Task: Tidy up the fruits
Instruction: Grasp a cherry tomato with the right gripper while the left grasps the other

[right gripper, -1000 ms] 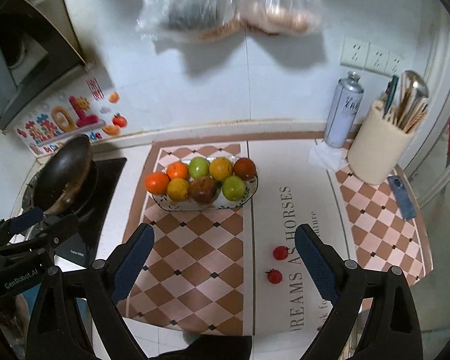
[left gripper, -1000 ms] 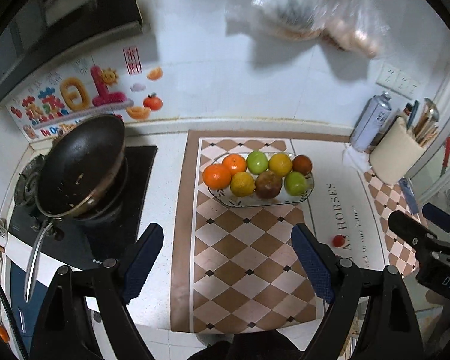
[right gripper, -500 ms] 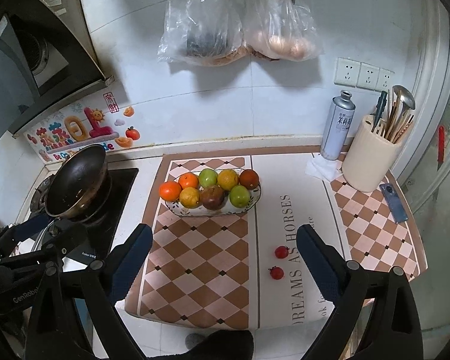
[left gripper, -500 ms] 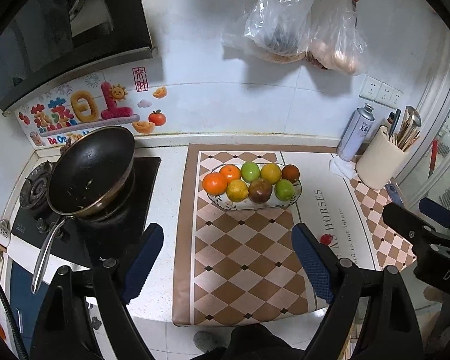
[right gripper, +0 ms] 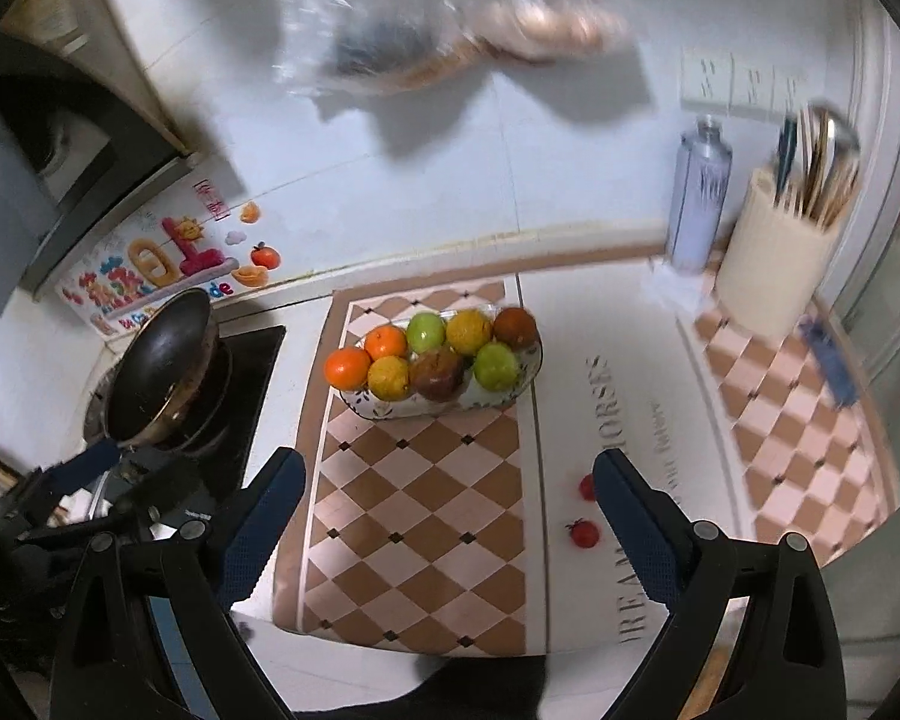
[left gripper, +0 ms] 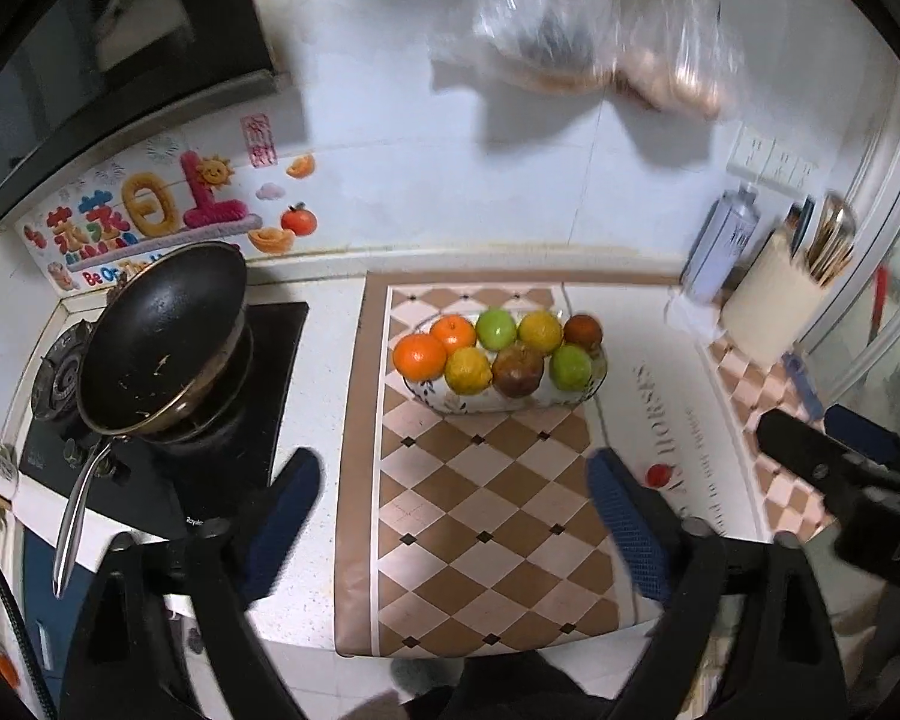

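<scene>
Blue-padded jaws on both tools, nothing between either pair. left gripper (left gripper: 453, 516) is opening toward its widest, hanging over the checkered mat (left gripper: 480, 480) near the front counter edge; right gripper (right gripper: 447, 516) stands wide too, over the same mat further right. Fruit status: oval dish (right gripper: 510, 393) at the back of the mat carries eight pieces in two rows, oranges on its left end, greens, yellows and two dark reddish ones toward the right. Looks sorted already. Strays: two cherry tomatoes on the white lettered strip, one (right gripper: 586, 487) just beside the right tool's right finger, the other (right gripper: 583, 533) nearer the counter edge. Left view shows only one of them (left gripper: 657, 474). My read: step in hand is lining up on a tomato with the right tool, since it's closest. Do it well by centring the jaws on one tomato only, coming down steep, closing gently; they're small, round, soft-skinned, likely to roll or squirt out sideways. Take the front one first so it can't get knocked off the edge. Dish is crowded, so drop into a gap between fruits, not on top. Pan (left gripper: 162, 342) on the stove is well clear to the left.
</scene>
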A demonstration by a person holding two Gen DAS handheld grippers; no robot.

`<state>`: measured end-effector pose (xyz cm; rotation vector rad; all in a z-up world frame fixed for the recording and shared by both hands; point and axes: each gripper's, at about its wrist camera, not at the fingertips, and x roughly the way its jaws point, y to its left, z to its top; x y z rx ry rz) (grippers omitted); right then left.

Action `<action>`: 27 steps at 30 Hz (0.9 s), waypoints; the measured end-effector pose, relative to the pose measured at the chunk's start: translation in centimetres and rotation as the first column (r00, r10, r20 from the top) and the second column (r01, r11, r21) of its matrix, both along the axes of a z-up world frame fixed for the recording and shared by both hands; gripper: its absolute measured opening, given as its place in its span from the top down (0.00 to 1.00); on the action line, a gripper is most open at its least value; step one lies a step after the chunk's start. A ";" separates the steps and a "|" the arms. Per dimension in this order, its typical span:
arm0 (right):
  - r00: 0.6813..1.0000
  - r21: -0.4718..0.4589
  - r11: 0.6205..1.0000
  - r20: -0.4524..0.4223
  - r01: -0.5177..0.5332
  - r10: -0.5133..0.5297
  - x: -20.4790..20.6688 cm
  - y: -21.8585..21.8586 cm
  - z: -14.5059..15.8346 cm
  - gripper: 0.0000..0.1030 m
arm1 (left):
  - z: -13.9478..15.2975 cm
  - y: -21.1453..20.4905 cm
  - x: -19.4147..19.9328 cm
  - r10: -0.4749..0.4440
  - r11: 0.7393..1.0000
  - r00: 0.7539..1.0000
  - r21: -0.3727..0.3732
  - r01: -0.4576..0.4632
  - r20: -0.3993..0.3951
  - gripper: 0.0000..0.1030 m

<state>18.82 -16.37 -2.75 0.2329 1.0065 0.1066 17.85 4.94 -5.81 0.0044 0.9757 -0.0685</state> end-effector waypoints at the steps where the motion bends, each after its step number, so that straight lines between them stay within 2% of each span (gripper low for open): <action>1: 1.000 0.009 1.000 -0.019 0.016 -0.016 0.5 -0.7 -1.0 0.04 | -0.6 -0.4 0.6 -0.005 1.000 1.000 0.012 0.006 -0.009 0.02; 5: 0.990 -0.008 0.996 -0.107 0.089 -0.089 2.8 -4.2 -6.1 0.04 | -3.6 -2.6 3.0 -0.018 0.996 0.999 0.081 0.022 -0.049 0.02; 8: 0.971 0.001 0.990 -0.195 0.142 -0.139 4.2 -7.2 -11.2 0.05 | -6.5 -4.4 5.0 -0.033 0.992 0.994 0.120 0.046 -0.108 0.02; 12: 0.936 0.036 0.984 -0.316 0.172 -0.152 6.4 -10.2 -18.4 0.24 | -11.0 -7.2 7.5 -0.058 0.982 0.976 0.165 0.094 -0.212 0.02; 17: 0.898 0.071 0.982 -0.420 0.177 -0.132 8.1 -11.2 -25.3 0.38 | -16.1 -10.3 9.7 -0.079 0.968 0.941 0.201 0.151 -0.328 0.02; 20: 0.884 0.104 0.979 -0.455 0.173 -0.108 8.7 -11.3 -28.0 0.51 | -18.5 -11.7 10.7 -0.086 0.960 0.919 0.214 0.179 -0.384 0.02; 22: 0.882 0.130 0.978 -0.463 0.163 -0.086 8.8 -11.3 -29.2 0.64 | -19.6 -12.3 11.2 -0.091 0.960 0.905 0.204 0.191 -0.415 0.02; 27: 0.899 0.135 0.978 -0.428 0.161 -0.089 8.2 -12.1 -28.6 0.66 | -21.3 -14.4 11.9 -0.127 0.962 0.870 0.153 0.225 -0.477 0.02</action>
